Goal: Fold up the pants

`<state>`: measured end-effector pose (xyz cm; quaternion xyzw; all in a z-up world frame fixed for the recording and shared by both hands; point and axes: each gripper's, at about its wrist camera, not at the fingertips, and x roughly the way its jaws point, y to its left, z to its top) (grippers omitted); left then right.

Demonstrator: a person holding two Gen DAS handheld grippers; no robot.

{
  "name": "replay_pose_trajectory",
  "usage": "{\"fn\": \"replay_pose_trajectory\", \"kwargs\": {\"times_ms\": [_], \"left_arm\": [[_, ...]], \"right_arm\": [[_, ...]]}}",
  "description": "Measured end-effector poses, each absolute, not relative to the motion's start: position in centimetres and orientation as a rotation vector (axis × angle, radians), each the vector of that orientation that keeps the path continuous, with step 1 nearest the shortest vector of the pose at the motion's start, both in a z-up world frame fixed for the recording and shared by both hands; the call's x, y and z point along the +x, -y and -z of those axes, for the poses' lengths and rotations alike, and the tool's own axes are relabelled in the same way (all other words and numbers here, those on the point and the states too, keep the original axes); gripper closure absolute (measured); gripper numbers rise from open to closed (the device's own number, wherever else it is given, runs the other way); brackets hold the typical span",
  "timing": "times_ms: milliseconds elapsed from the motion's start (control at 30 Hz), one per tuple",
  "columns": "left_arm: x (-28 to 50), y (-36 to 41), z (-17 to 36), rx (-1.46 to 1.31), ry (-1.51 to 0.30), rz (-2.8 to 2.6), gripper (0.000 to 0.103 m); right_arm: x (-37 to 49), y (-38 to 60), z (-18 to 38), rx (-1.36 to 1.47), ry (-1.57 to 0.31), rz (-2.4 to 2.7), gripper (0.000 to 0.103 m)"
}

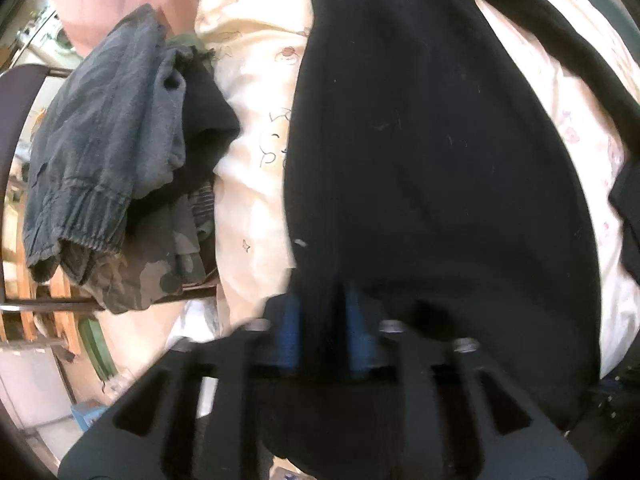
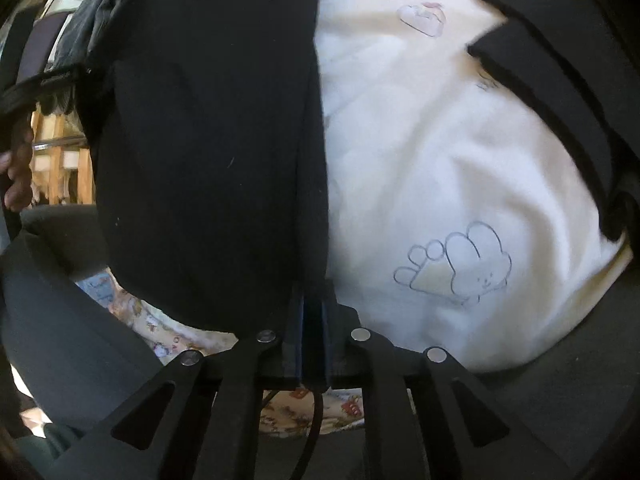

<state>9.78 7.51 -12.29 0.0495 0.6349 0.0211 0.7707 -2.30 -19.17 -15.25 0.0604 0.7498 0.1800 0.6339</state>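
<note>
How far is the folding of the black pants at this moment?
Done: the black fabric pants lie lengthwise on the cream cartoon-print bedsheet, apparently with the legs together. In hand: the right gripper pinches their edge; the left gripper has fabric between parted fingers. Left: the crosswise fold, then probably placing them by the grey clothes pile.

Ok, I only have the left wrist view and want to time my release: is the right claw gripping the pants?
Observer: Yes, the right claw stands nearly closed on the edge of the black pants.
Operator: What's beside it?
Observer: Bare cream sheet to its right, with a bunny drawing close by.
Operator: Anyone near?
Observer: A person's hand shows at the far left edge of that view.
</note>
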Motion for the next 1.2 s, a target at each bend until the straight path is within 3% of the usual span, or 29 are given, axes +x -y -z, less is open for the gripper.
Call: {"fn": "replay_pose_trajectory", "kwargs": {"times_ms": [33, 100, 200, 267, 300, 433, 567, 600, 667, 733, 767, 900, 1033, 1200], "left_arm": [[9.4, -7.4, 11.5, 0.093, -1.346, -0.053, 0.037], [8.9, -7.1, 9.7, 0.064, -1.280, -0.058, 0.016], [8.1, -6.0, 7.5, 0.008, -1.206, -0.040, 0.015], [7.9, -5.0, 6.9, -0.057, -1.190, -0.022, 0.015], [7.9, -4.5, 6.7, -0.098, -1.187, -0.006, 0.015], [8.5, -1.9, 6.7, -0.167, -1.205, 0.056, 0.015], [9.2, 0.4, 7.3, -0.121, -1.209, 0.076, 0.015], [9.5, 0.7, 7.6, -0.101, -1.209, 0.071, 0.015], [9.9, 1.0, 8.6, -0.069, -1.225, 0.059, 0.015], [10.0, 0.9, 9.4, -0.070, -1.250, 0.049, 0.015], [9.9, 0.8, 9.6, -0.077, -1.258, 0.047, 0.015], [9.8, 0.1, 10.1, -0.114, -1.275, 0.044, 0.015], [9.8, 0.5, 10.2, -0.097, -1.269, 0.040, 0.015], [10.0, 1.2, 11.0, -0.074, -1.291, 0.049, 0.015]], "right_arm": [[-2.2, 19.5, 14.8, 0.162, -1.711, -0.410, 0.087], [-2.1, 20.6, 13.3, 0.222, -1.675, -0.427, 0.087], [-1.7, 23.2, 10.0, 0.312, -1.588, -0.428, 0.084], [-0.6, 25.9, 7.3, 0.358, -1.490, -0.381, 0.058], [-0.2, 27.3, 6.2, 0.378, -1.440, -0.344, 0.037], [1.8, 33.8, 3.1, 0.423, -1.245, -0.115, 0.034], [4.9, 39.7, 5.6, 0.505, -1.197, 0.185, 0.033], [5.7, 40.4, 7.2, 0.561, -1.223, 0.203, 0.035], [6.4, 40.4, 9.1, 0.614, -1.253, 0.196, 0.067], [6.5, 39.1, 8.9, 0.555, -1.235, 0.171, 0.091], [6.3, 38.2, 7.9, 0.500, -1.183, 0.152, 0.096], [4.1, 33.7, 2.6, 0.350, -1.057, -0.081, 0.097], [1.4, 26.0, -1.8, 0.111, -1.053, -0.404, 0.097], [-1.2, 18.3, 2.0, -0.172, -1.258, -0.682, 0.095]]}}
